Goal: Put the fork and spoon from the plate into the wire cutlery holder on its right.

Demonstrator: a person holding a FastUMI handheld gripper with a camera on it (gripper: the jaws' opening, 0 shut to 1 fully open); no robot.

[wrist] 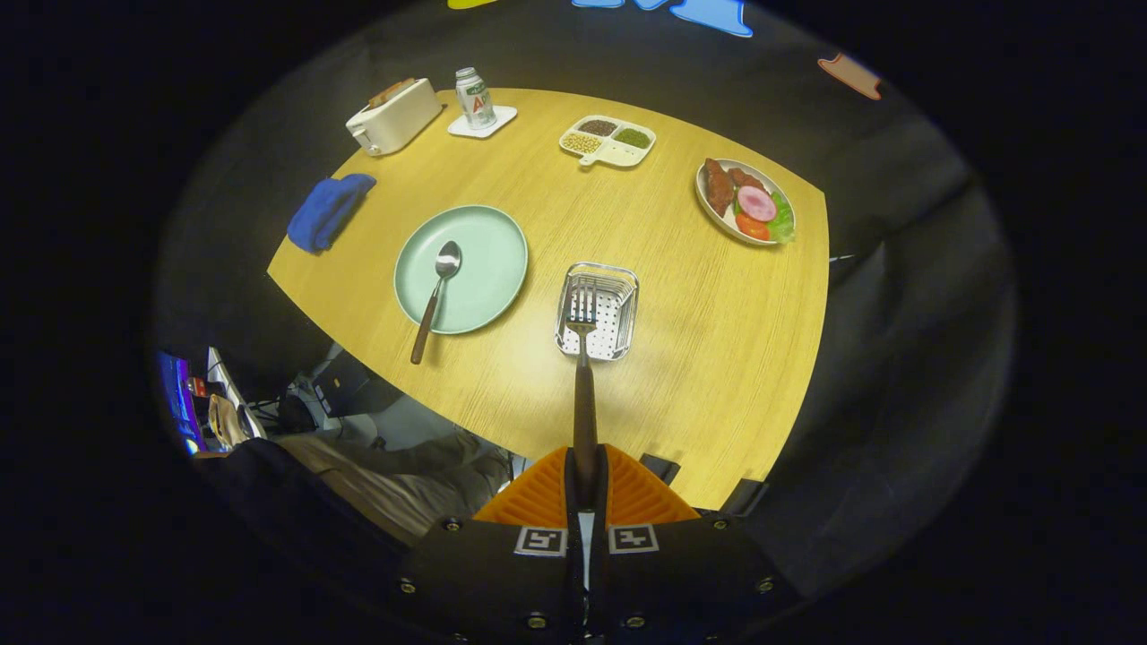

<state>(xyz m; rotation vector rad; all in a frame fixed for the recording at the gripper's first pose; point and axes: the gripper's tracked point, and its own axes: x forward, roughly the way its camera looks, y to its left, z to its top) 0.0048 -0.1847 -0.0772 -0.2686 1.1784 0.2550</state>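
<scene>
Pale wooden surface (681,358) carrying a folded blue cloth (328,210), a cream toaster (394,116), a small can (475,98) upright on a white square coaster (500,122), a white divided dish of grains (607,141) and an oval plate of meat and salad (745,202).

Shiny metal perforated cutlery holder (598,311) and glossy steel, dark-handled fork (583,358) over a matt light wood-grain table (699,340); smooth pale-green plate (488,260).

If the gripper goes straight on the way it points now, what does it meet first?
Probably the wire holder: the gripper is shut on the fork, whose tines lie over it. Depth is unclear.
</scene>
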